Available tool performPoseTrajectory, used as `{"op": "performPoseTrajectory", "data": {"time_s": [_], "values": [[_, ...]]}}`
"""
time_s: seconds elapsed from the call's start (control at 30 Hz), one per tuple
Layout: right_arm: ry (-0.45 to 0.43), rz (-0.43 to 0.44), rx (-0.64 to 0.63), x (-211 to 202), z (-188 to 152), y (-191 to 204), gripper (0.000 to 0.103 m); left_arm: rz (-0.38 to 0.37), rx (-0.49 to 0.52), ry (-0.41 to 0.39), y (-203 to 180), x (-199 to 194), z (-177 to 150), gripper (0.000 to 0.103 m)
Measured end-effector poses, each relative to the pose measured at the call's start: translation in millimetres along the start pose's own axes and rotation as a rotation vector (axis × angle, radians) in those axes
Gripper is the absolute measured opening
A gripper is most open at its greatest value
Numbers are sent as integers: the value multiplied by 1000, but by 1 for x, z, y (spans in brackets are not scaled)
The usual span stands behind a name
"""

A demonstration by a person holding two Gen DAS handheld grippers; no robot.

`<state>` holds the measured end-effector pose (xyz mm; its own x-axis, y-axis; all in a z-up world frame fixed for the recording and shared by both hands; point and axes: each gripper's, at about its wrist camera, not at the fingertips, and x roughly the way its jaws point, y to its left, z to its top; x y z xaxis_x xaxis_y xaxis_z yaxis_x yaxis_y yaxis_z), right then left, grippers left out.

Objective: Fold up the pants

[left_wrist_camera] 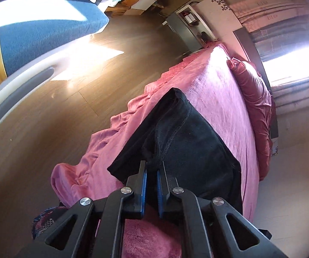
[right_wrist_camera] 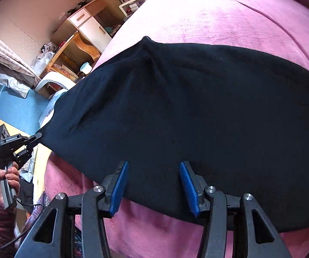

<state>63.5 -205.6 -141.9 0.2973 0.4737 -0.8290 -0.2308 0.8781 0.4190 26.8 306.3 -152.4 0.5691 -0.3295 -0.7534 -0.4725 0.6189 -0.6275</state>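
Black pants [right_wrist_camera: 186, 116] lie folded across a pink bed cover [right_wrist_camera: 229, 19]. In the left wrist view my left gripper [left_wrist_camera: 152, 165] is shut on a bunched edge of the pants [left_wrist_camera: 182, 142], lifting that end slightly. The left gripper also shows in the right wrist view [right_wrist_camera: 36, 137], at the pants' left end, held by a hand. My right gripper [right_wrist_camera: 154, 165] is open, its blue pads on either side of the pants' near edge, just above the cloth.
The bed edge drops to a wooden floor [left_wrist_camera: 47, 118] on the left. A red pillow [left_wrist_camera: 255, 99] lies at the head of the bed. Wooden shelves and drawers [right_wrist_camera: 83, 36] stand by the wall. A blue and yellow mat [left_wrist_camera: 36, 32] lies beyond.
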Motion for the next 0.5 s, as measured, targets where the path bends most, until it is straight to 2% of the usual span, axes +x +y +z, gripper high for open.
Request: {"op": "performPoseTrajectory", "data": {"time_s": [0.1,0.2,0.27,0.37,0.43,0.5], "values": [[4,-3,5,1,-7,-5,50,78,21,27,8,11,-1,7],[-2,-18,-13,2,-13,-4,50,126,24,56,14,28,-5,8],[-3,-43,-39,4,-14,2,50,160,61,58,10,30,-8,10],[-13,-64,-68,10,-16,10,51,261,94,24,1,21,-8,27],[-29,-50,-45,10,-17,8,51,306,97,-42,-6,7,-7,28],[-41,-26,-15,7,-20,-1,51,298,126,-114,-20,-8,-11,29]]}}
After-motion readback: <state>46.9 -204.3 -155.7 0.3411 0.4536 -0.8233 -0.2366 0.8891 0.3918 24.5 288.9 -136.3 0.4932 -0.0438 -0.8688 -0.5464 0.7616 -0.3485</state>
